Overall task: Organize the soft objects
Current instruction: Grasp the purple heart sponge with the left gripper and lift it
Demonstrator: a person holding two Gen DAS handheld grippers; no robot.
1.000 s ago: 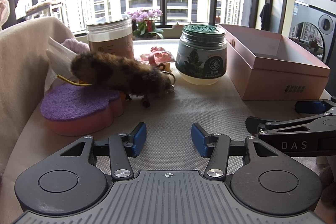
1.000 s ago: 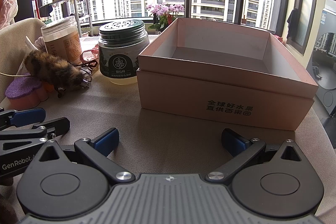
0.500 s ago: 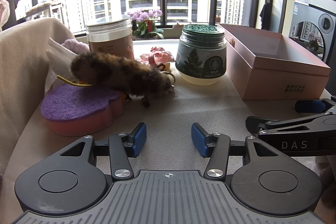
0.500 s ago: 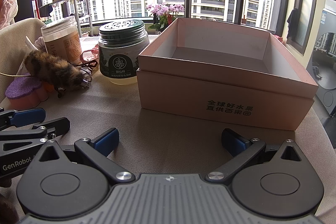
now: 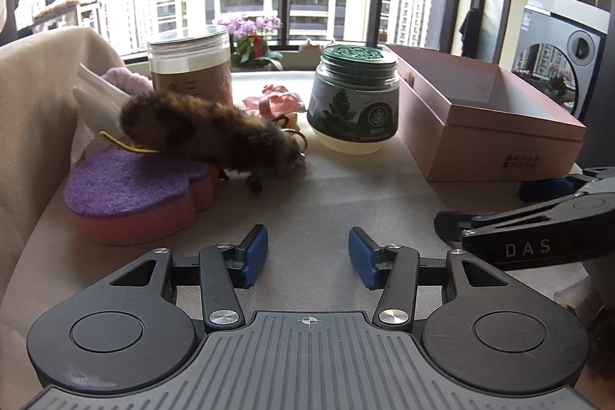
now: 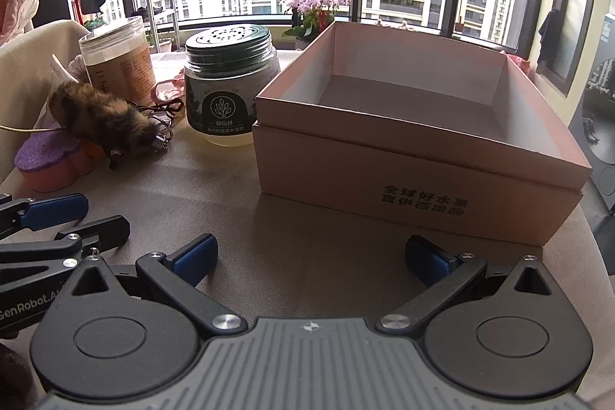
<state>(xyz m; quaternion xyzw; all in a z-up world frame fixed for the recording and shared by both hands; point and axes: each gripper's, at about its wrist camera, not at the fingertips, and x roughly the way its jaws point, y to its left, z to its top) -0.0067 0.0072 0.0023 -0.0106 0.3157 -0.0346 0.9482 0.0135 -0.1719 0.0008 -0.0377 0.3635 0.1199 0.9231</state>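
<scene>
- Ahead and to the left of the left claw (image 5: pixel 307 258), the furry toy (image 5: pixel 207 133) lay across the worktop (image 5: pixel 330 195), its long axis running from upper left to lower right in that claw's view, one end resting on the purple sponge (image 5: pixel 130 195).
- Both soft things sat well clear of the left claw, which hovered over bare cloth with its jaws closing slightly and nothing between them.
- Released and wide, the right claw (image 6: pixel 309 256) faced the empty pink box (image 6: pixel 419 156), just ahead of it; from there the toy (image 6: pixel 102 120) lay far off to the left, past the green-lidded jar (image 6: pixel 230 91).
- By that layout the left claw looked the nearer for the pick-up, and a grip across the toy's narrow body seemed the likelier fit, with the box off to the right as the probable destination.
</scene>
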